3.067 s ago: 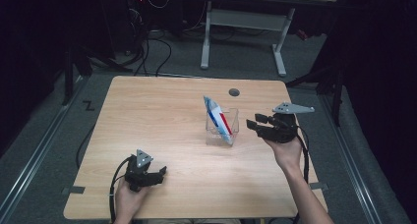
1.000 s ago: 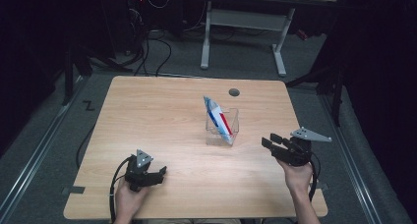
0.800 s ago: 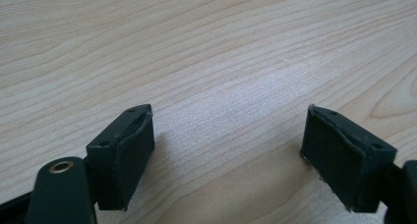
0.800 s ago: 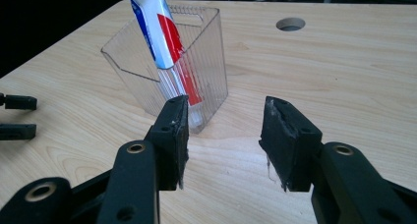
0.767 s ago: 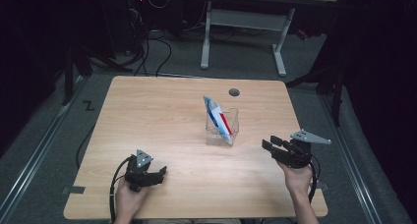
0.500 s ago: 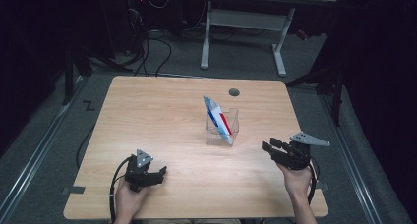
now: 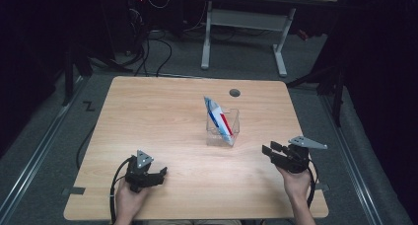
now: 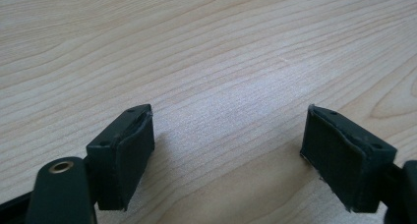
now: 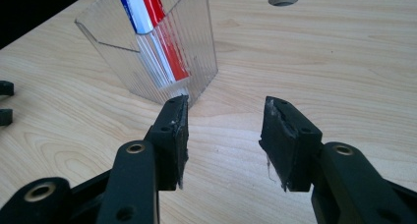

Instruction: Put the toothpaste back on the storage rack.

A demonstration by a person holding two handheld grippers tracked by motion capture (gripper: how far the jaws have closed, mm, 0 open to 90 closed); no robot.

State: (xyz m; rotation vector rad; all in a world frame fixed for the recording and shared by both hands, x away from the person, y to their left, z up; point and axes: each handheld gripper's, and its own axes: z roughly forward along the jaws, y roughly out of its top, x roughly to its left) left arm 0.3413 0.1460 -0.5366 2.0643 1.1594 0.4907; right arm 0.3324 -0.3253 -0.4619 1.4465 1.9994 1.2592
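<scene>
1. The clear holder point(image 7: 223, 128) stands near the middle of the surface point(image 7: 157, 111). The red, white and blue packet point(image 7: 219, 119) leans inside it, its top tipped toward 11 o'clock.
2. The right gripper point(image 7: 271, 150) has pulled back from the holder's side, where it was three seconds ago, to 4 o'clock of the holder, near the surface's right edge. Its jaws stand apart and empty.
3. In the right gripper view, the holder point(image 9: 162, 52) sits just past the jaw tips at 11 o'clock, not touching them.
4. The left gripper point(image 7: 160, 174) has not moved. It rests at 7 o'clock of the holder, well apart from it, jaws wide with only bare wood between them.
5. Reading: the packet is delivered and released. The withdrawal suggests the placing is finished.
6. A round hole point(image 7: 234, 93) lies at 12 o'clock of the holder.
</scene>
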